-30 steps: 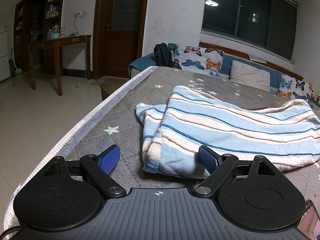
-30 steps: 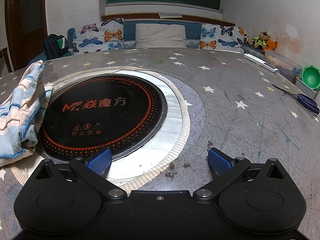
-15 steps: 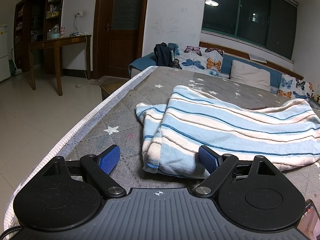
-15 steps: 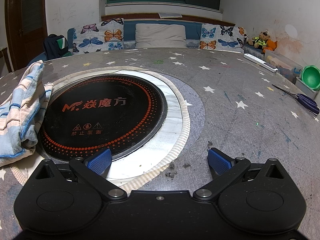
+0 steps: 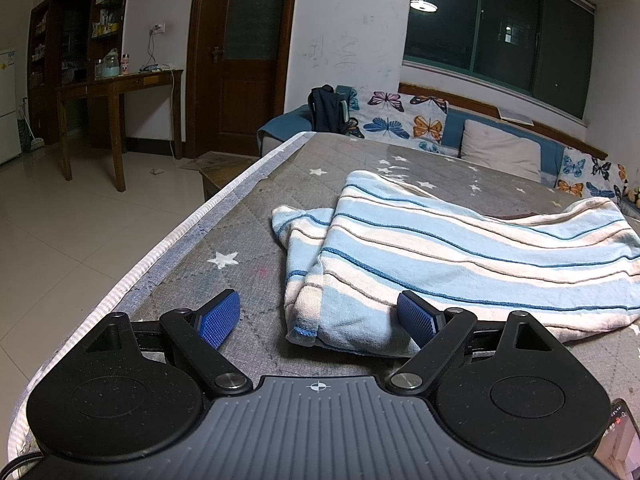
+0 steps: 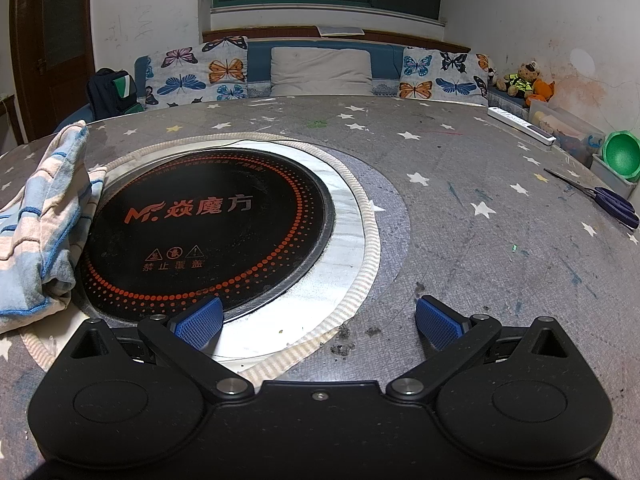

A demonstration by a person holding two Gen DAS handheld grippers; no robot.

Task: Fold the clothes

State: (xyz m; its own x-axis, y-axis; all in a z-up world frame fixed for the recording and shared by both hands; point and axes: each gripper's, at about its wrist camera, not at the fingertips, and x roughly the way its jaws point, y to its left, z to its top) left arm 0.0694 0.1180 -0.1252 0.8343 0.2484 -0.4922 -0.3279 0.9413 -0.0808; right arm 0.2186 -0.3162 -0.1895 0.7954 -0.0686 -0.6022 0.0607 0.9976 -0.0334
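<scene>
Nothing's moved since prev frames: left tool & right tool both wide, striped cloth untouched.

Dim indoor night light, ceiling lamp reflected in window (glare), fisheye-bent edges, sharp focus

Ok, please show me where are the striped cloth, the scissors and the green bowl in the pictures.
striped cloth (image 5: 460, 252), left wrist view, middle of its folded top layer.
scissors (image 6: 616, 202), right wrist view, on the blue handles.
green bowl (image 6: 621, 156), right wrist view, on its inside wall.
</scene>
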